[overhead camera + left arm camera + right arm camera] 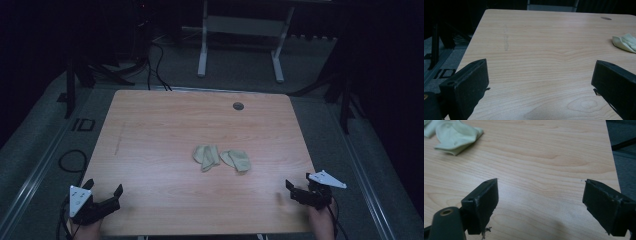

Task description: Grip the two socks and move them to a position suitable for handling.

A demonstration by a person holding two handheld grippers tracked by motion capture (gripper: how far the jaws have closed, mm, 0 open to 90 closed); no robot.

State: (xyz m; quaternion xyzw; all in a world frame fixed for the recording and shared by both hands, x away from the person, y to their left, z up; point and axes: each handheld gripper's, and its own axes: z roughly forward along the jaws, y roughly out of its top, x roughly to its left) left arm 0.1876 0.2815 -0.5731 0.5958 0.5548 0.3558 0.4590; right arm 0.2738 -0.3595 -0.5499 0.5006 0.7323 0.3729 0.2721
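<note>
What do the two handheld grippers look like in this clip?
Both are black. The left gripper and right gripper each carry a pale grey three-cornered plate on top, with small dark dots on the left one. Each has two blocky black jaws with scuffed edges. A dark cable trails from each.

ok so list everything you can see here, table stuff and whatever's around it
socks: two, pale yellow-green, crumpled side by side near the table's middle, apart from both grippers
table: one, light wood grain, centre of the high view
grommet: one, dark round, near the table's far edge
cables: several, black, on the grey floor beyond the far left corner
frame legs: two, white, on the floor behind the table
left gripper: one, black, open, near left corner
right gripper: one, black, open, near right corner
</note>
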